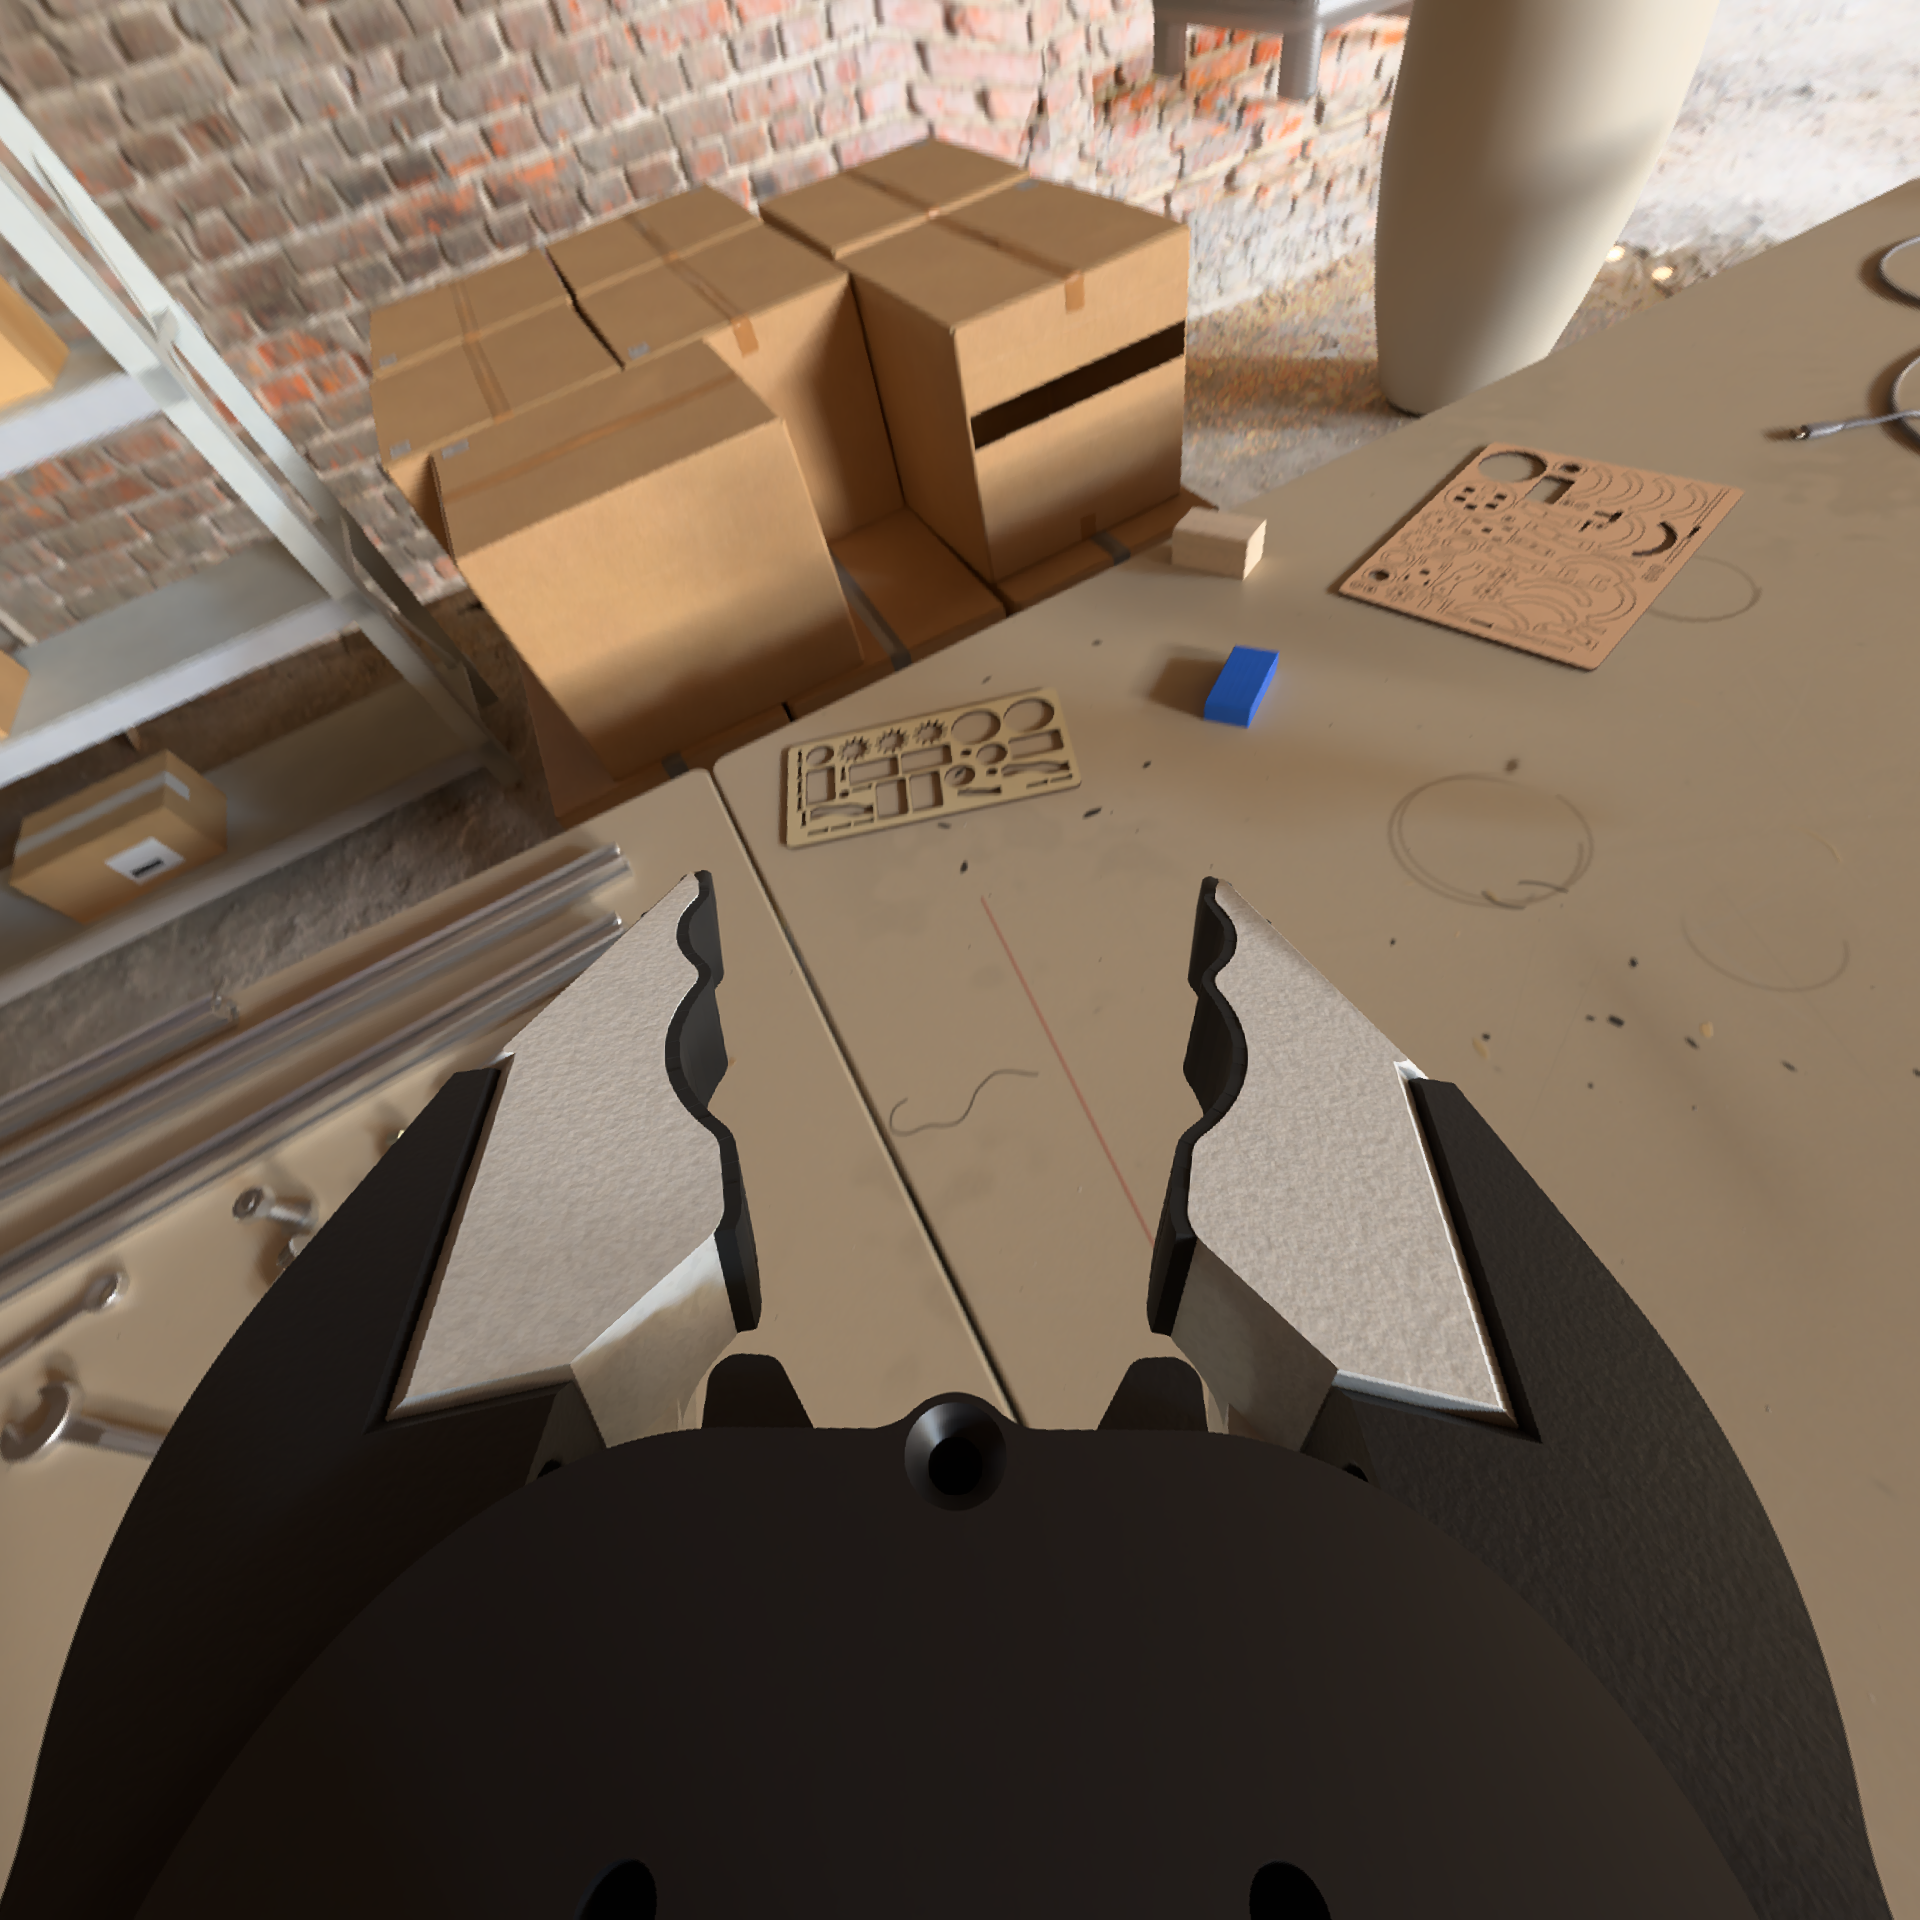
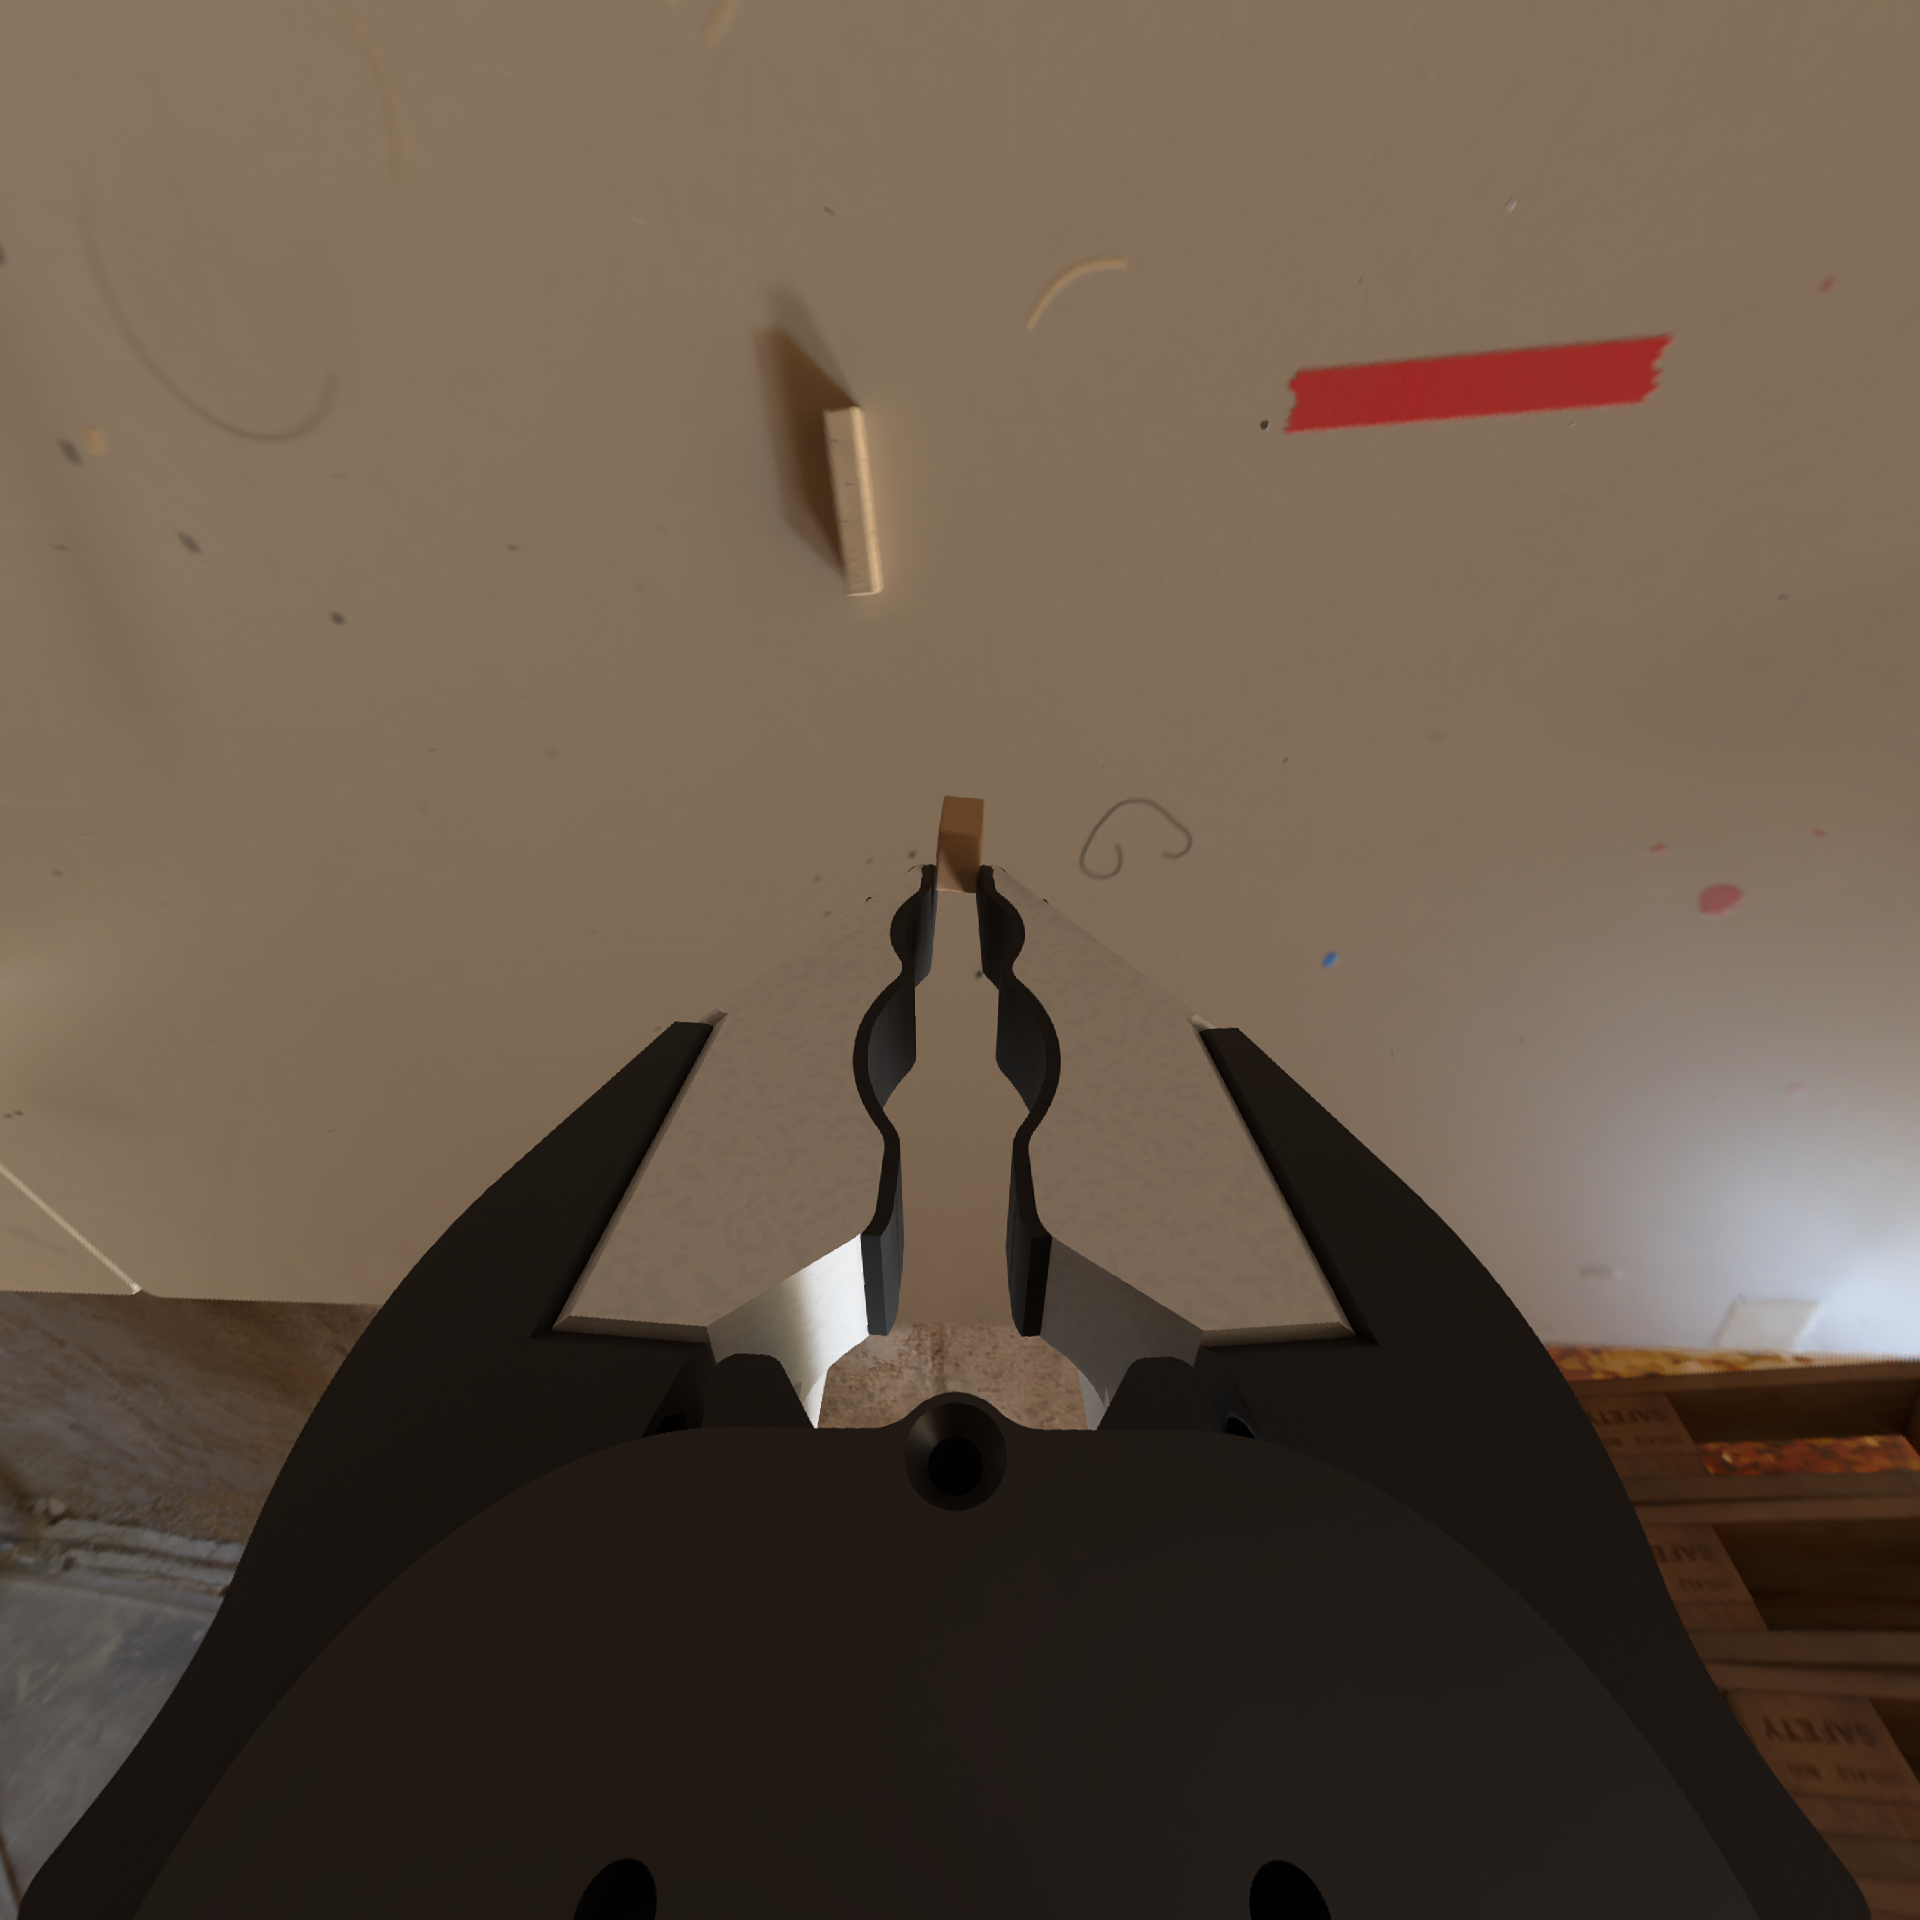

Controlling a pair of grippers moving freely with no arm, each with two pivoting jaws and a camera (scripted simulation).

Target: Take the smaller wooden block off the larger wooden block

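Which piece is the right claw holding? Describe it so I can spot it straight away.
Start at the beige table and find the red tape strip. Below it and to the left, the right claw pinches a small tan wooden block at its tips. Unlike the thin wooden slat lying farther out, it is stubby and held.

Two pale wooden blocks, one blue block, two laser-cut stencil sheets and two black two-finger grippers are showing.
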